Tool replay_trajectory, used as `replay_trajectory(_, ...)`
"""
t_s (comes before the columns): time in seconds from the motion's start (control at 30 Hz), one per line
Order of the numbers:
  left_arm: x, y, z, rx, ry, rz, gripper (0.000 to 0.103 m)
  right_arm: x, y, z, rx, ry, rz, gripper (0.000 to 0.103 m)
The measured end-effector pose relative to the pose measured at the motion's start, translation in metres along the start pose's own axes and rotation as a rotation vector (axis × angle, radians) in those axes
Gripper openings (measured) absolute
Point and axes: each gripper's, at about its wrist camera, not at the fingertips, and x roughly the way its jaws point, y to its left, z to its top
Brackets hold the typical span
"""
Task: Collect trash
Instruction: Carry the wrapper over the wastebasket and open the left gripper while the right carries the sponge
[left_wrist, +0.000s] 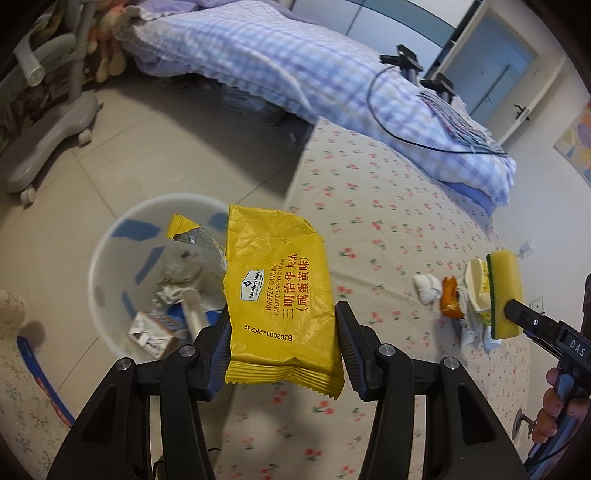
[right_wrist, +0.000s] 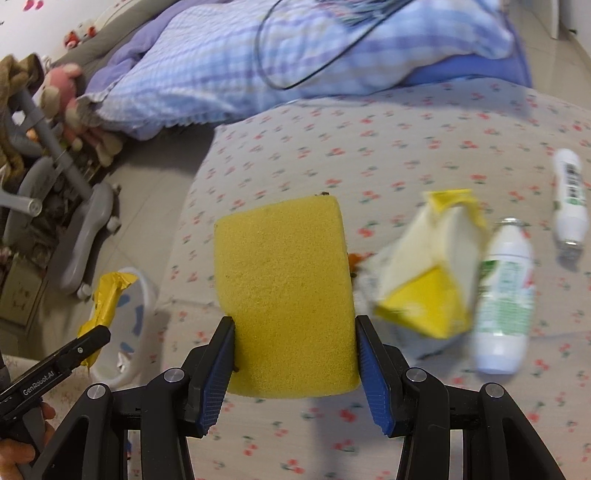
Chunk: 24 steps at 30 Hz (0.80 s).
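Note:
My left gripper (left_wrist: 282, 339) is shut on a yellow waffle sandwich wrapper (left_wrist: 280, 291) and holds it over the bed's edge, beside the white trash bin (left_wrist: 107, 258) on the floor. The bin holds several pieces of trash. My right gripper (right_wrist: 295, 354) is shut on a yellow sponge (right_wrist: 288, 291) above the floral bed sheet. In the left wrist view the sponge (left_wrist: 504, 295) stands against a pile of trash: a yellow carton (left_wrist: 476, 284), a white wad (left_wrist: 426, 286) and an orange piece (left_wrist: 450, 297). The carton (right_wrist: 432, 273) and two white bottles (right_wrist: 504, 295) (right_wrist: 569, 195) lie right of the sponge.
A blue checked duvet (left_wrist: 295, 66) with a black cable (left_wrist: 373, 107) covers the far part of the bed. A grey chair base (left_wrist: 48, 136) and stuffed toys (right_wrist: 62, 96) stand on the tiled floor at left. The bin also shows in the right wrist view (right_wrist: 140, 295).

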Motion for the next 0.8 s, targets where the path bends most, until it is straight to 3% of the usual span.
replay_trajectory(0.33, -0.001, 0.057, 0.0, -0.076, 0.008, 0.061, 0.056, 0.04, 0.058, -0.006, -0.085, 0.048, 0.036, 0.055)
replay_trajectory(0.37, -0.001, 0.06, 0.0, -0.078, 0.017, 0.076, 0.057, 0.043, 0.062, -0.008, -0.093, 0.051, 0.037, 0.055)
replay_trajectory(0.47, 0.002, 0.064, 0.0, -0.07, 0.04, 0.151, 0.084, 0.052, 0.072, -0.01, -0.114, 0.06, 0.035, 0.055)
replay_trajectory(0.57, -0.002, 0.071, -0.002, -0.064, 0.01, 0.205, 0.086, 0.059, 0.079, -0.012, -0.126, 0.07, 0.033, 0.055)
replay_trajectory(0.8, -0.008, 0.095, -0.009, -0.081, 0.035, 0.245, 0.089, 0.075, 0.104, -0.014, -0.158, 0.09, 0.039, 0.055)
